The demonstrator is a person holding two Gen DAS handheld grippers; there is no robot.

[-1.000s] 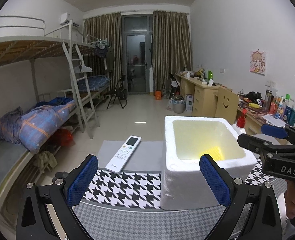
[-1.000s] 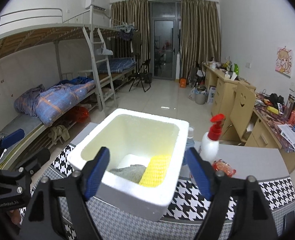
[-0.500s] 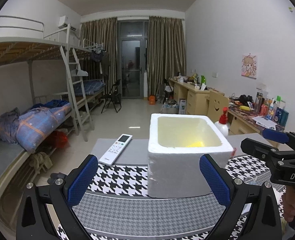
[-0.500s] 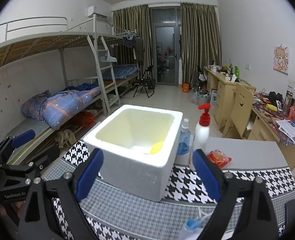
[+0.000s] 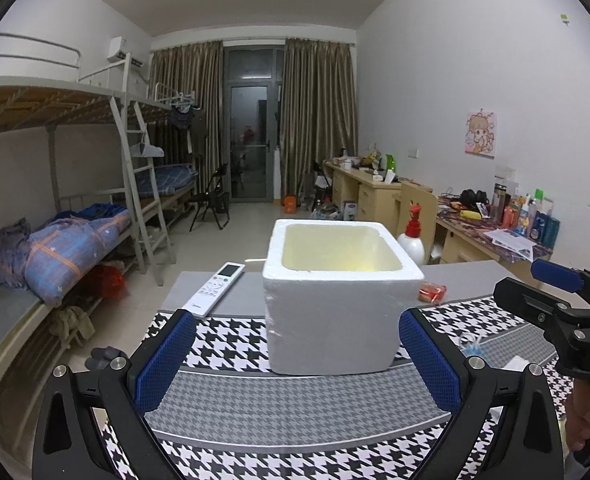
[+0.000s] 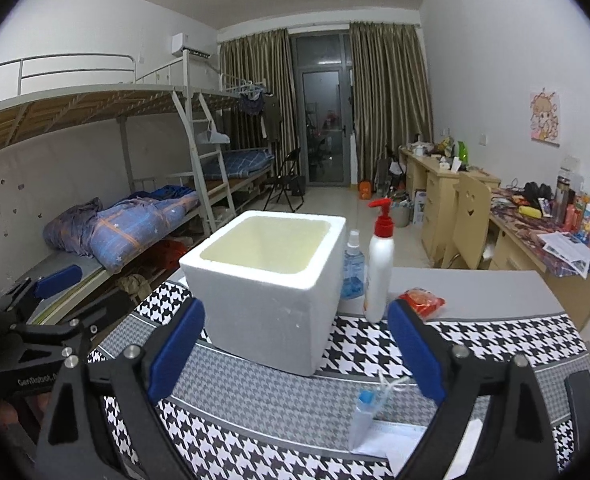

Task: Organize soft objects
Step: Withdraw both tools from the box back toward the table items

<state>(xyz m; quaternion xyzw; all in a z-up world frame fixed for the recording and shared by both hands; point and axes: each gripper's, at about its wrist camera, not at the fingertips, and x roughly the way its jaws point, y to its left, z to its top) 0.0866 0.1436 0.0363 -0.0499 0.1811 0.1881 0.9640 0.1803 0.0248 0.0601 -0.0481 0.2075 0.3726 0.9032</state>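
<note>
Left-wrist view, read left to right: white remote at 10 o'clock on the worktop, white foam box at 12, small red packet just past its right wall at 1 o'clock. Left gripper stands wide with nothing between its blue pads, and the box sits ahead of it, apart. Right-wrist view: the foam box sits at 11 o'clock, a blue bottle and a white pump bottle stand just beside its right wall, and the red packet lies at 1 o'clock. Right gripper is likewise wide and empty; its jaws have just been opening, with nothing between them. A small tube on white paper lies near this gripper at 5 o'clock. Box interior is not visible from either angle, only a yellowish tint on the inner walls, so its contents cannot be confirmed. Judgement: no soft object lies loose on the visible houndstooth cloth, so the sorting looks largely finished; what remains, if anything, cannot be told from here.
</note>
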